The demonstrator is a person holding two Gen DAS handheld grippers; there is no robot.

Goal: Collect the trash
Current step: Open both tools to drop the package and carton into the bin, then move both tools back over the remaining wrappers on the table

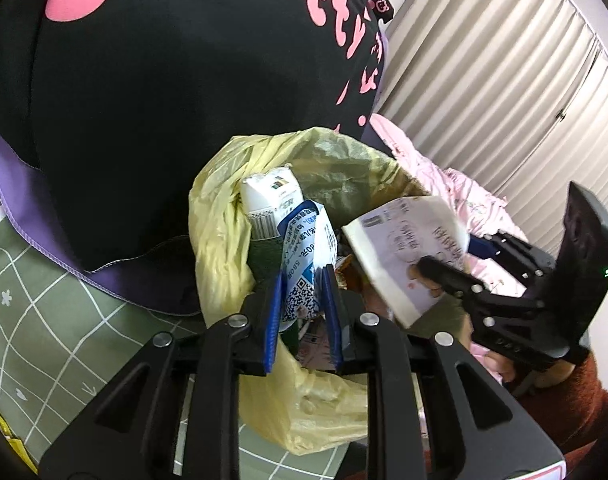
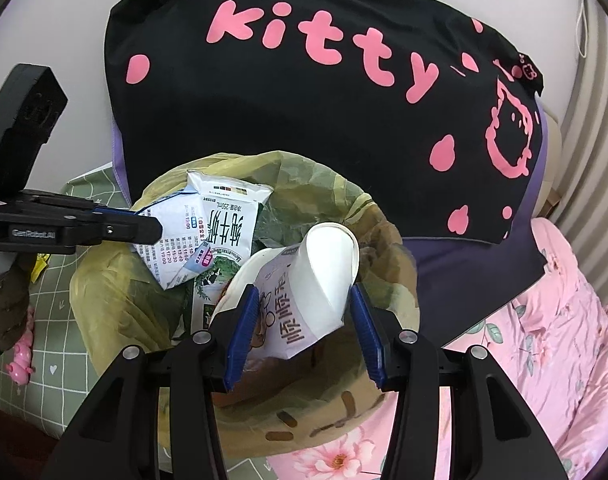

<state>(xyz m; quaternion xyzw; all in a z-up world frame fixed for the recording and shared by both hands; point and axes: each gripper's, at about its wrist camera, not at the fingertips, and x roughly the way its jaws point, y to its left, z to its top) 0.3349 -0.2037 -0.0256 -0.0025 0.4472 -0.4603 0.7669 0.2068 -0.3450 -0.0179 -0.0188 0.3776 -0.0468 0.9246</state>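
Observation:
A bin lined with a yellow bag (image 1: 216, 208) (image 2: 104, 292) stands on the bed. Inside it lies a white milk carton (image 1: 268, 196) (image 2: 228, 216). My left gripper (image 1: 304, 276) (image 2: 156, 224) is over the bag's left side, shut on a folded white-and-blue printed leaflet (image 1: 308, 236) (image 2: 164, 240). Over the bag's right side, my right gripper (image 2: 304, 290) (image 1: 448, 254) is shut on a white paper cup (image 2: 320, 272) (image 1: 404, 240) with printed characters. The cup is tilted, its mouth facing away from me and upward.
A big black pillow with pink lettering (image 1: 164, 100) (image 2: 304, 112) leans right behind the bin. A green checked sheet (image 1: 44, 320) lies to the left, with a pink toy pig (image 2: 20, 364) on it. A pink floral quilt (image 2: 544, 340) is at the right and pleated curtains (image 1: 504, 60) behind.

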